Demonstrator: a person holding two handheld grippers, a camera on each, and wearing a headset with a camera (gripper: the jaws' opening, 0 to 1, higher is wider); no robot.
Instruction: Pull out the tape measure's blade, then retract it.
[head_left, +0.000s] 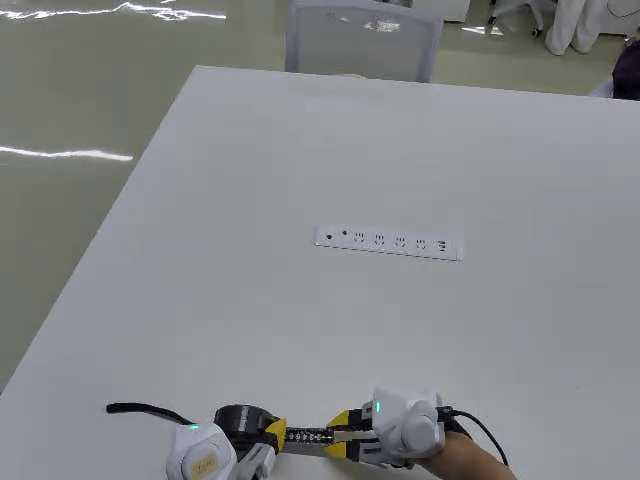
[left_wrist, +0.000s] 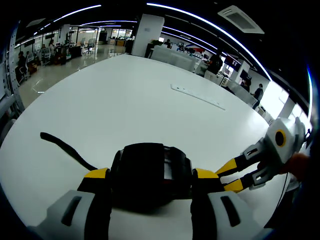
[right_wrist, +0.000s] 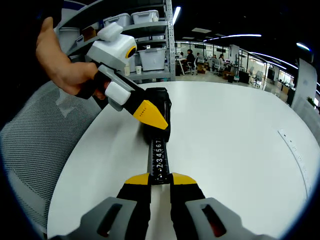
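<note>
A black tape measure (head_left: 243, 420) lies near the table's front edge, its black wrist strap (head_left: 140, 409) trailing left. My left gripper (head_left: 268, 437) is shut on its case (left_wrist: 145, 165), one yellow-tipped finger on each side. A short length of numbered blade (head_left: 308, 437) runs right from the case to my right gripper (head_left: 340, 436). In the right gripper view that gripper (right_wrist: 160, 179) is shut on the blade (right_wrist: 158, 157), just past the printed digits. The case (right_wrist: 159, 107) sits beyond it, under my left gripper (right_wrist: 152, 116), which a hand holds.
A white power strip (head_left: 388, 242) lies at mid-table, well beyond the grippers. The white table (head_left: 300, 150) stretches far ahead. A grey mesh chair (head_left: 362, 38) stands at the far edge. Another mesh chair (right_wrist: 30, 150) is beside the near edge.
</note>
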